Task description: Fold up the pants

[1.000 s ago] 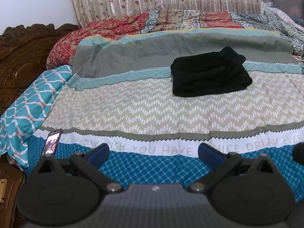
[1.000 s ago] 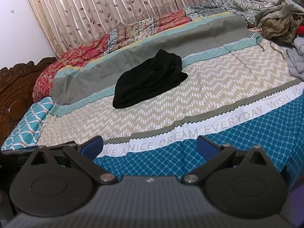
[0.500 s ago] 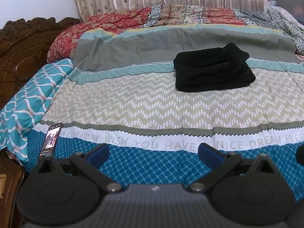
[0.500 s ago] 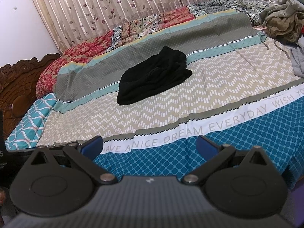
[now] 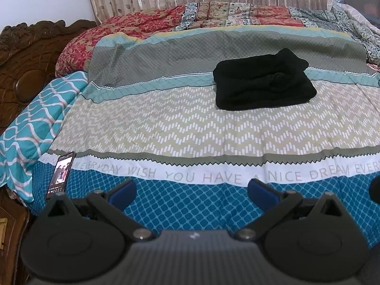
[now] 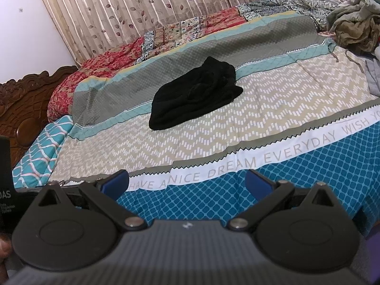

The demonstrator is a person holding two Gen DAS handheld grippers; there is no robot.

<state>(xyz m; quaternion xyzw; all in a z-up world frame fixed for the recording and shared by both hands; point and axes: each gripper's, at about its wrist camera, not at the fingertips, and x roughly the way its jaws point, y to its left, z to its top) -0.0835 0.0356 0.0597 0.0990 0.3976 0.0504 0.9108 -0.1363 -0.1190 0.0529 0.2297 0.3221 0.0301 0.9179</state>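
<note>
2 grippers hang over the near edge of the bed, well back from the work: the left gripper (image 5: 191,187) and the right gripper (image 6: 186,180) each have their blue pads spread wide apart with nothing between them. Black pants (image 5: 262,80) lie in a compact folded bundle toward the middle of the bedspread (image 5: 166,123), straddling its teal stripe and the chevron band, touched by neither tool. Judging from that shape, the folding looks finished or nearly so, though the top layer bulges and 1 corner sticks up at the back. From here the main risk is disturbing that bundle: a pinch that catches only the upper layer would drag it off and undo the fold, and dark cloth hides where the edges run. A phone (image 5: 60,174) rests at the bed's left corner, just beside the left tool, where a careless sweep could knock it off. Loose clothes (image 6: 353,23) are piled at the far right.
</note>
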